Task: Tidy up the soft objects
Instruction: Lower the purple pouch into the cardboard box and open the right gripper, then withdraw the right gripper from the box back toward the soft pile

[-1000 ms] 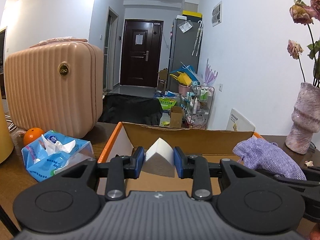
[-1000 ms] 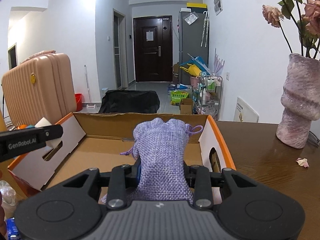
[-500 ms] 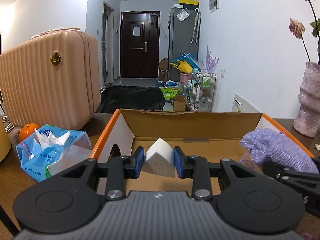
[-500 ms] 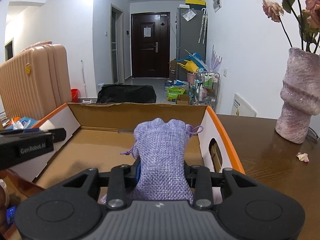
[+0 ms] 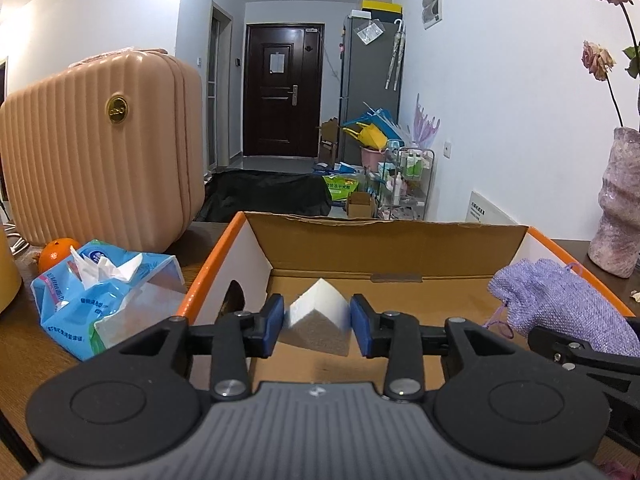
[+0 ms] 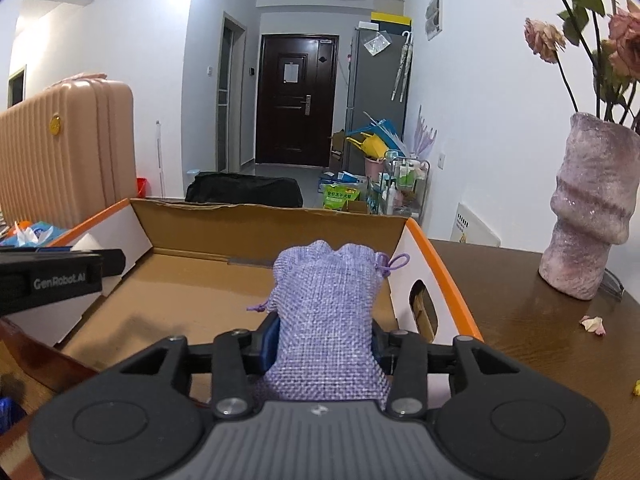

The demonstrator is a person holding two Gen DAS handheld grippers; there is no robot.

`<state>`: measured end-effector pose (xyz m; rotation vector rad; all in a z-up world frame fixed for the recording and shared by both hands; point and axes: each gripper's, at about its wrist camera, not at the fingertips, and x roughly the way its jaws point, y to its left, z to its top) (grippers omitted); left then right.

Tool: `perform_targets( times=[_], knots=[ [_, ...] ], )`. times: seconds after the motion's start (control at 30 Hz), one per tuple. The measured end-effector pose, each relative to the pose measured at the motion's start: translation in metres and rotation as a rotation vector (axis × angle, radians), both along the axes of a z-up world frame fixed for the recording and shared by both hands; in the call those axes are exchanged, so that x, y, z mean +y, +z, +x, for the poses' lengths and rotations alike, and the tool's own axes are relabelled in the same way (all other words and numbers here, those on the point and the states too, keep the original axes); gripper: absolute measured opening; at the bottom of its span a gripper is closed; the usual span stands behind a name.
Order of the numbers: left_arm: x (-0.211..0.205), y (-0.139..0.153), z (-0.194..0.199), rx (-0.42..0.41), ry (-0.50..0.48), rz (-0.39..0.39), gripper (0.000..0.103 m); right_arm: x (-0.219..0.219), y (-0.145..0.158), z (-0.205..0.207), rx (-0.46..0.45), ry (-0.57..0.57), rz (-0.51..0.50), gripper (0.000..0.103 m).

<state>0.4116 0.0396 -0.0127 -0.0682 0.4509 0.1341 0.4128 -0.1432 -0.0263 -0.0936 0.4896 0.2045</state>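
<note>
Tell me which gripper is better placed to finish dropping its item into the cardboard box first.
Left. The left gripper jaws are opening with gaps beside the white sponge, over the cardboard box floor. The right gripper, also opening, still has the purple pouch filling its jaws.

Wooden table: box, vase

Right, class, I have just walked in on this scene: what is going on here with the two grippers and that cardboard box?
A person holds a gripper in each hand over an open cardboard box. The left gripper has a white sponge block between its jaws, which are opening with small gaps at the pads. The right gripper has a purple drawstring pouch between its jaws, also opening. Both soft items seem about to be released into the box.
</note>
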Motion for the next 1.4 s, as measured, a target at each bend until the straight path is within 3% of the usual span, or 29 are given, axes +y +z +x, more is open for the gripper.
perform_targets(
  times=[0.03,0.17,0.2,0.23,0.3,0.47,1.03,1.4],
  knots=[
    [0.0,0.0,-0.001,-0.002,0.004,0.0,0.044,-0.001,0.0,0.0,0.002,-0.003,0.006,0.048],
    [0.001,0.0,-0.003,-0.007,0.015,-0.002,0.075,-0.006,0.003,0.0,-0.005,-0.021,0.036,0.078],
    [0.001,0.001,-0.003,-0.01,0.023,-0.001,0.086,-0.007,0.003,-0.001,-0.01,-0.025,0.043,0.081],
    [0.001,0.001,-0.004,-0.014,0.029,-0.001,0.091,-0.009,0.003,-0.001,-0.014,-0.029,0.048,0.088],
    [0.002,0.002,-0.006,-0.023,0.044,-0.003,0.103,-0.01,0.003,-0.002,-0.02,-0.035,0.054,0.091],
    [0.003,0.005,-0.01,-0.051,0.082,0.014,0.103,-0.011,0.003,-0.002,-0.017,-0.035,0.057,0.096],
    [0.004,0.006,-0.012,-0.053,0.098,0.012,0.103,-0.013,0.003,-0.001,-0.013,-0.04,0.062,0.098],
    [0.004,0.011,-0.03,-0.075,0.109,0.018,0.103,-0.02,0.008,-0.023,-0.057,-0.049,0.074,0.099]
  ],
)
